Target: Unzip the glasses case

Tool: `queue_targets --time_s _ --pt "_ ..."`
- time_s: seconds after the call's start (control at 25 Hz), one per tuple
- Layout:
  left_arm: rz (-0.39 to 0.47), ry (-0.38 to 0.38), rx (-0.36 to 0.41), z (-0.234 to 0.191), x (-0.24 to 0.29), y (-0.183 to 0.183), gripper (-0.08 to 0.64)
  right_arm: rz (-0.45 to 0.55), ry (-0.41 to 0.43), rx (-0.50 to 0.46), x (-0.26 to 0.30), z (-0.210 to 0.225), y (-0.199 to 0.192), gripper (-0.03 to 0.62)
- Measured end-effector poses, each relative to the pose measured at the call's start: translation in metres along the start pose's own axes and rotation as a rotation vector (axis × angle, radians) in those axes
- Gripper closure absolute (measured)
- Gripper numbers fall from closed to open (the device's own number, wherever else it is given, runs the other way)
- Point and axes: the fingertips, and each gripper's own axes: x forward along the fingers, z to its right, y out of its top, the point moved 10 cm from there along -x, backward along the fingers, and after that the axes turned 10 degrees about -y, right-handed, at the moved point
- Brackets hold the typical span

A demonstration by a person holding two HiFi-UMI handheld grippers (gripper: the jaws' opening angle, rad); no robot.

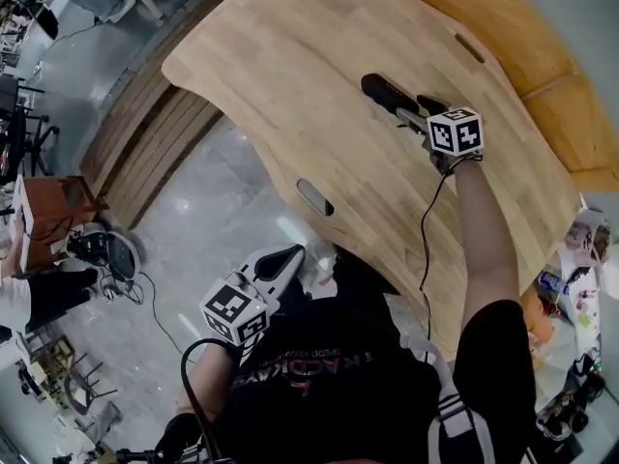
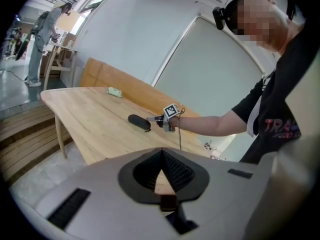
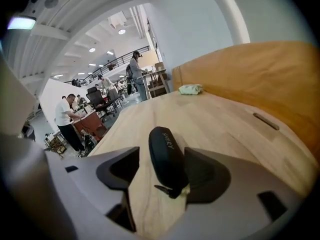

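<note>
Right gripper view has the right gripper (image 3: 161, 159) spread wide around the black glasses case (image 3: 167, 146) on the wooden table (image 3: 225, 124), so it should pinch the near-end zipper pull (image 3: 165, 190) while the closed, empty left gripper (image 2: 161, 159) comes over to steady the case.

Glasses case (image 3: 167, 156): small pale lettering is running along its top, too blurred to read for certain.
Black T-shirt (image 2: 280, 129): red print is showing "TRA", with the rest cut off.
Marker cubes (image 1: 455, 130) (image 1: 234, 312): each is showing black-and-white square patterns, no letters.
</note>
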Motion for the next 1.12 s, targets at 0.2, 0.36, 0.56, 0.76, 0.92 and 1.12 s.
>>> queue_targets --time_s 0.2,0.36,0.56,0.76,0.92,1.12 --pt "-0.001 0.036 -0.033 0.002 -0.001 -0.006 0.549 -0.121 0.055 -0.076 0.033 0.012 0.008 0.253" --pt "-0.002 0.06 -0.057 0.003 -0.001 -0.011 0.549 -0.21 0.096 -0.118 0.053 0.013 0.012 0.239" --pt "-0.003 0.086 -0.091 0.005 0.0 -0.017 0.549 -0.294 0.134 -0.16 0.074 0.013 0.012 0.23" --pt "-0.002 0.102 -0.107 0.006 0.002 -0.023 0.549 -0.301 0.133 -0.196 0.085 0.008 0.009 0.232" --pt "-0.002 0.101 -0.11 0.007 0.003 -0.023 0.549 -0.287 0.101 -0.266 0.085 0.001 0.007 0.232" --pt "-0.008 0.1 -0.106 0.009 0.005 -0.023 0.549 -0.268 0.076 -0.356 0.089 -0.007 0.004 0.232"
